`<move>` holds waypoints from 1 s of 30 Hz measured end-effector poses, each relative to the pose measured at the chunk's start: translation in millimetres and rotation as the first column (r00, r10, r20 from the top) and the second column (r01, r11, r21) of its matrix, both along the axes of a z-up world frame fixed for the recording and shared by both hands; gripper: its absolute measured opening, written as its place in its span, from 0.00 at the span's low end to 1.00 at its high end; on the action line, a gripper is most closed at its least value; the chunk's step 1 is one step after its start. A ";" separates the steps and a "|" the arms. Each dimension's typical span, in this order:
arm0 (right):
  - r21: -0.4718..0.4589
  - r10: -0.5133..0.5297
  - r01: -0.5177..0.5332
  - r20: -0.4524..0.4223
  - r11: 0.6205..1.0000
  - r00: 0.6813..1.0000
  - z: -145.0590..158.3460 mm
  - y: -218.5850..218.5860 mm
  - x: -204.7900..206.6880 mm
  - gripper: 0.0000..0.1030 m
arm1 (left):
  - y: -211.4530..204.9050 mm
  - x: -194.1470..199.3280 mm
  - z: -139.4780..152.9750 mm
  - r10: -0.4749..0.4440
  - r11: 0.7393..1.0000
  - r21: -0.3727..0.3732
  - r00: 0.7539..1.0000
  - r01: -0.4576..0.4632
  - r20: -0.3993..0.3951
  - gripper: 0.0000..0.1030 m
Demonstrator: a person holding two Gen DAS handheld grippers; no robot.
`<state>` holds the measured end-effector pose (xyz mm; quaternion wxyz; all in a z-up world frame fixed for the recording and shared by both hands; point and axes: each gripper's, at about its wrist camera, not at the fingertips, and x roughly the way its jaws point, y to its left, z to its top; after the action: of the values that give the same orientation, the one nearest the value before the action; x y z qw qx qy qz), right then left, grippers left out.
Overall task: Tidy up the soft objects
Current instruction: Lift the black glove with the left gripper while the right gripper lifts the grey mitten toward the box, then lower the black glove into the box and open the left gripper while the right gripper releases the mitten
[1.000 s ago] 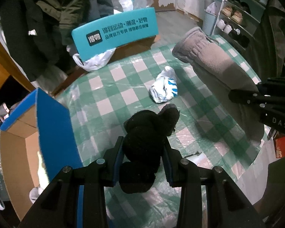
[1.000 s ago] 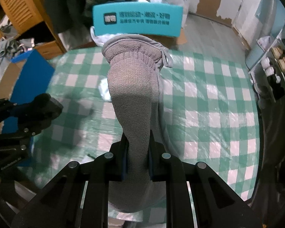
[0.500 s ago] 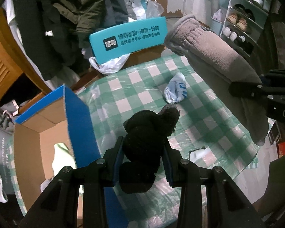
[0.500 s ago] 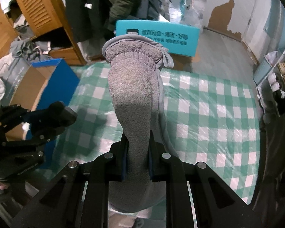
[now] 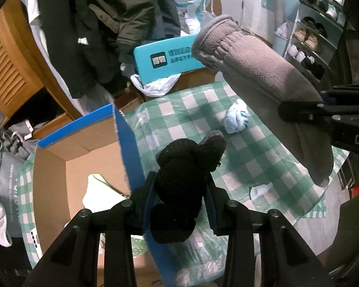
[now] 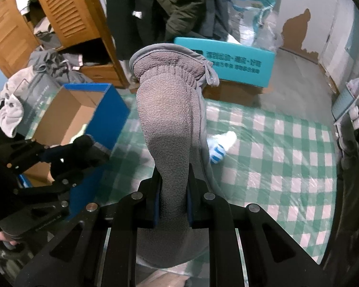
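Note:
My left gripper (image 5: 179, 186) is shut on a bundle of black socks (image 5: 184, 167), held above the table near the blue wall of a cardboard box (image 5: 126, 143). My right gripper (image 6: 173, 184) is shut on a long grey fleece sock (image 6: 170, 119), which hangs in the air; the grey fleece sock (image 5: 258, 81) and the right gripper (image 5: 323, 117) also show at the right of the left wrist view. A white and blue sock ball (image 5: 235, 119) lies on the green checked tablecloth (image 5: 263, 157). The left gripper (image 6: 67, 157) with its black bundle appears left in the right wrist view.
The open box (image 6: 67, 114) holds a pale cloth (image 5: 100, 191). A teal sign (image 6: 239, 64) stands behind the table. Dark coats (image 5: 107, 24) hang at the back, wooden furniture (image 6: 64, 12) at the left, a shoe rack (image 5: 316, 35) at the right. A small white scrap (image 5: 259, 190) lies near the table's edge.
Both grippers have risen with their socks and shifted toward the box. The grey sock has lifted clear of the table, and more of the box's inside shows.

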<state>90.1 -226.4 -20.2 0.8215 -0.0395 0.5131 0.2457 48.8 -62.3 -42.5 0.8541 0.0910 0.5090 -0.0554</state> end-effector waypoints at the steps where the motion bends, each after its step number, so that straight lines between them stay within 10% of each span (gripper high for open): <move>1: 0.000 0.007 -0.007 0.004 1.000 1.000 1.9 4.3 -0.5 0.14 | 2.6 -0.7 1.0 0.003 1.000 -0.002 1.000 -0.003 0.002 0.37; 30: 0.018 0.193 -0.193 0.001 0.981 0.981 18.1 137.9 2.8 0.14 | 116.0 -24.5 10.0 0.197 0.980 -0.024 0.980 -0.196 0.037 0.37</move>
<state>93.0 -88.5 -2.1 0.7940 -0.0815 0.5048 0.3288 24.3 53.7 -32.5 0.8662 0.0327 0.4979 0.0261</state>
